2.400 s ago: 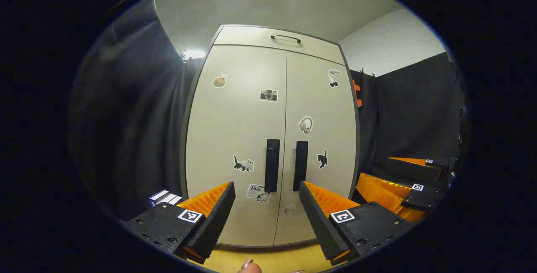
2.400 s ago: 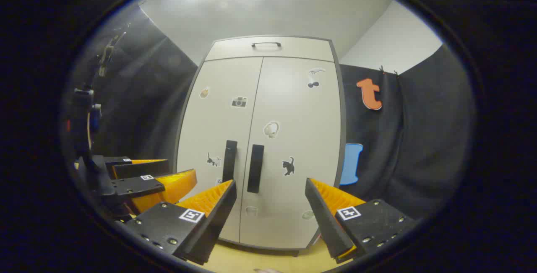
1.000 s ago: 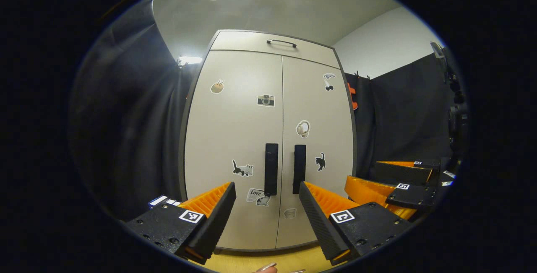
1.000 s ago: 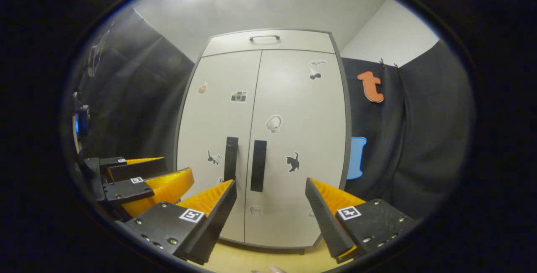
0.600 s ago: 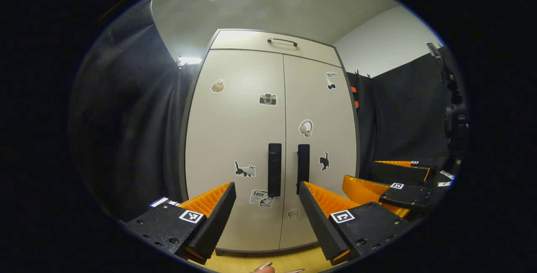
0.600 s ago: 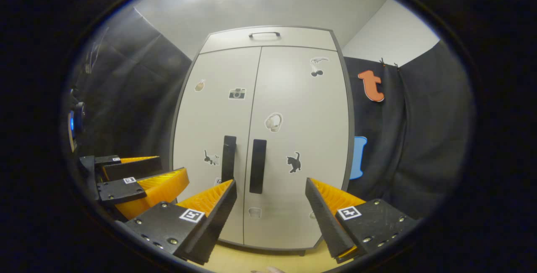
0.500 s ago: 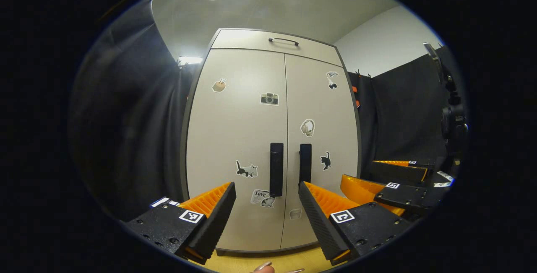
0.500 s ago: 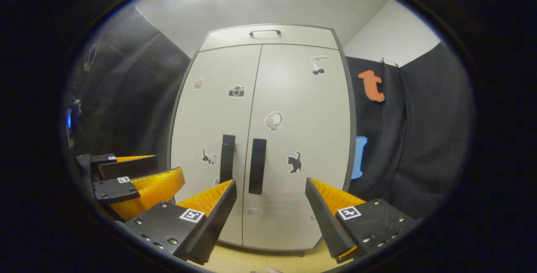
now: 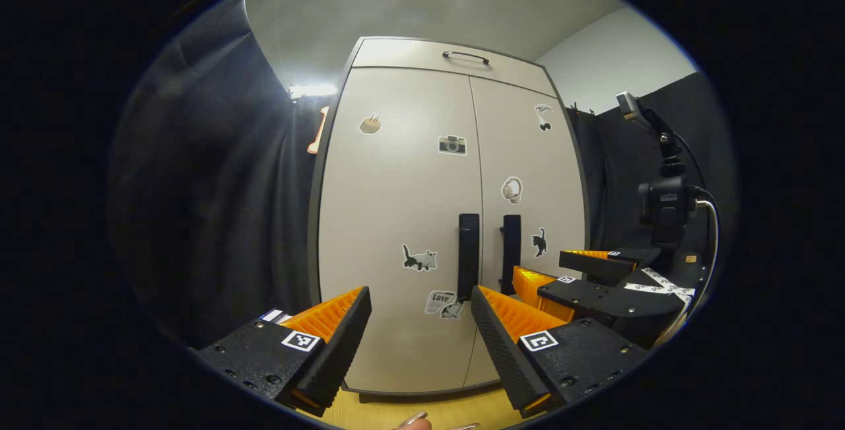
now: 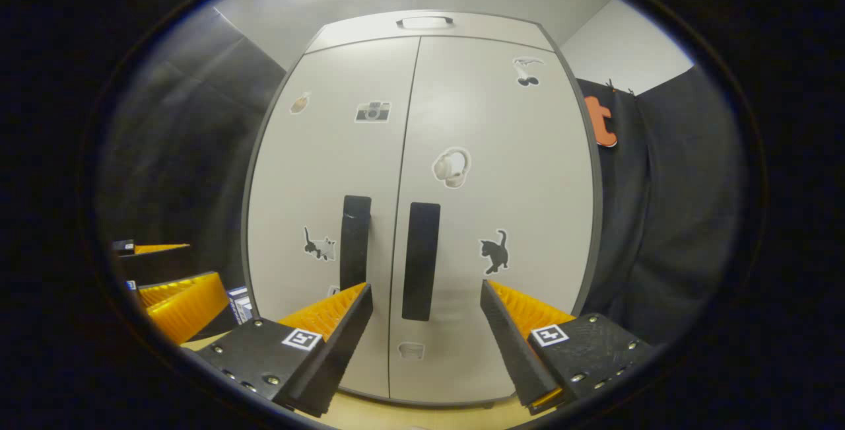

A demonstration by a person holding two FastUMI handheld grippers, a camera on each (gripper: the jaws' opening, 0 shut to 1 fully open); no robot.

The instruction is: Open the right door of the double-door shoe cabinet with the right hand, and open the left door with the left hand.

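The pale shoe cabinet stands straight ahead with both doors closed. In the right gripper view its right door (image 10: 515,172) carries a black vertical handle (image 10: 420,261), which lies just beyond my open right gripper (image 10: 426,294), between the fingers' line and apart from them. The left door's handle (image 10: 354,242) is beside it. In the left gripper view the left door (image 9: 396,218) and its handle (image 9: 468,257) are ahead of my open left gripper (image 9: 420,298), some distance off. The right gripper (image 9: 544,268) shows farther forward, near the right handle (image 9: 510,248).
Above the doors is a drawer front with a bar handle (image 9: 466,56). A small blue-and-white box (image 10: 239,301) sits on the wooden floor (image 9: 370,410) left of the cabinet. A camera on a stand (image 9: 663,205) rises at the right. Black cloth walls flank the cabinet.
The right gripper has moved closer to the cabinet, whose right handle now looms large between its fingers. The left view has swung left, so the cabinet sits farther right. Both doors stay closed.
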